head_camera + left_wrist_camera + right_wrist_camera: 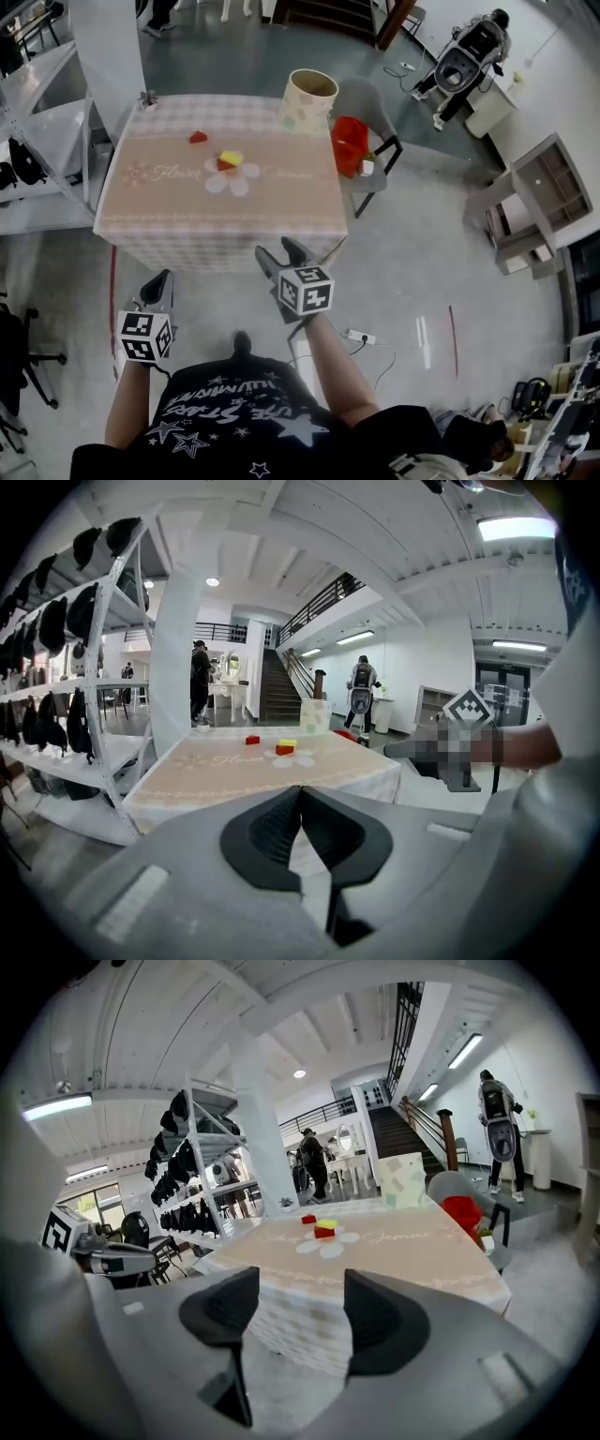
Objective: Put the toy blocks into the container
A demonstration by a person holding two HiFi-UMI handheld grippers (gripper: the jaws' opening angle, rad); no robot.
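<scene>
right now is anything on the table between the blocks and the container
Nothing visible does. Bare table lies between the container at its far right corner and both the lone red block and the red-yellow pair. The left gripper and right gripper hang short of the table, over floor.

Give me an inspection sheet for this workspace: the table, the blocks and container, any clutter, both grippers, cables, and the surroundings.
Surface: table under a flower-print cloth, mostly bare.
Job's things: lone red block lies apart; second red block touches the yellow block on the printed flower; container stands upright at the far right corner.
Clutter: chair with a red bag beside the table.
Grippers: left hand-held gripper shut, empty; right hand-held gripper open, empty; both short of the table.
Cables: power strip and cord on the floor.
Surroundings: shelving at left; a person far right.
</scene>
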